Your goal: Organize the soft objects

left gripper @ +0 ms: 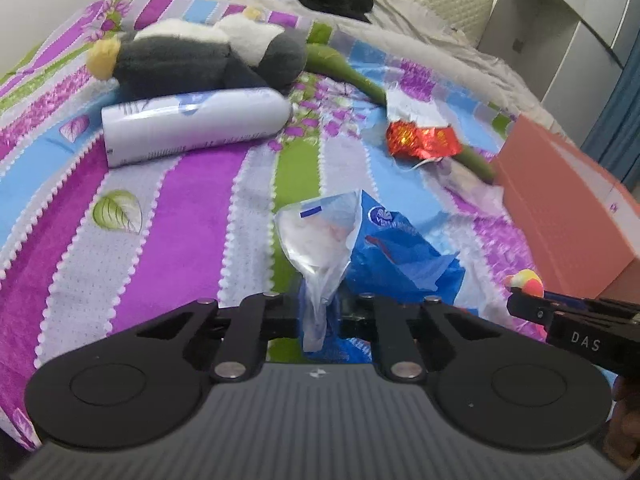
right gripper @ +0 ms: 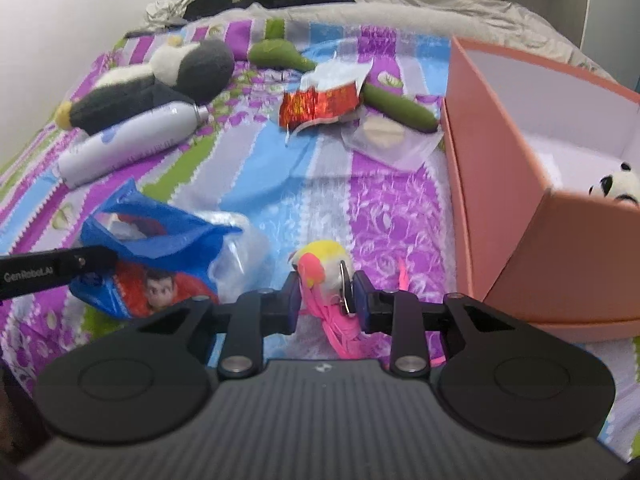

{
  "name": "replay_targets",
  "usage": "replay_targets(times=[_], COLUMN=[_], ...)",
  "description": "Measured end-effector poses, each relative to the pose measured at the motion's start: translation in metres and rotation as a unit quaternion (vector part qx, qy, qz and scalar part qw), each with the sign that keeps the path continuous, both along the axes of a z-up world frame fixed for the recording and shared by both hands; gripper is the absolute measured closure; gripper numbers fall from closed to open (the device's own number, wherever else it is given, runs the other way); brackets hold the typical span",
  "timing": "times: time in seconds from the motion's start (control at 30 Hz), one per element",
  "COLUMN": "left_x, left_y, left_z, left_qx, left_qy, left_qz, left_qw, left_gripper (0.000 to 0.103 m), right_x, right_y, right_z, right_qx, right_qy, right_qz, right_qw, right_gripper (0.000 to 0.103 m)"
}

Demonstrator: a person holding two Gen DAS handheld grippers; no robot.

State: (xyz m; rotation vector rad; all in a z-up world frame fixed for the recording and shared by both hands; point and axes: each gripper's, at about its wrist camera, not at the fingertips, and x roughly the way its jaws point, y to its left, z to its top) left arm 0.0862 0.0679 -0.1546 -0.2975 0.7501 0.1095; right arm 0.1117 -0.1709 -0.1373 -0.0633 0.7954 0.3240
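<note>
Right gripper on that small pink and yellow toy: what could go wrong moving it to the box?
The right gripper pinches the small toy with pink strings dangling, which might snag on the pink box wall. The left gripper holds only thin clear plastic; the blue bag could slip free.

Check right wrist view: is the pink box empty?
No, a small panda plush sits inside the pink box, peeking over its near wall.

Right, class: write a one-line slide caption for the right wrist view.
Right claw shut on a small pink-and-yellow plush toy beside an open salmon cardboard box.
</note>
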Motion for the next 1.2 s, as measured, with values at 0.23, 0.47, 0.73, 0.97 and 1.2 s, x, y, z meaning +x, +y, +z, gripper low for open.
replay_targets(times=[0.23,0.47,0.73,0.97,1.2], left_x=[-0.004,-0.001,0.015,0.03,0.062], left_y=[-0.01,-0.025,-0.048,-0.072,-0.117], left_z=[0.046,0.094,0.13,0.157,0.18], left_qx=[-0.011,-0.028,-0.02,-0.025,-0.027], left_qy=[-0.033,-0.066,-0.09,-0.096,-0.097], left_qz=[-0.009,-0.028,-0.041,-0.056,-0.091], left_qw=[0.9993,0.9971,0.9949,0.9935,0.9908], left_gripper=[0.088,0.088,0.088,0.088,0.088], right_x=[-0.006,-0.009,-0.01,-0.007,0.002], right_y=[-0.01,-0.024,-0.044,-0.074,-0.108], right_z=[0.042,0.088,0.123,0.143,0.166], right_qx=[0.031,0.063,0.072,0.076,0.083], right_qy=[-0.032,-0.071,-0.109,-0.121,-0.133], right_qz=[0.004,0.006,-0.005,-0.024,-0.044], right_qw=[0.999,0.996,0.991,0.989,0.987], right_gripper=[0.072,0.072,0.072,0.072,0.072])
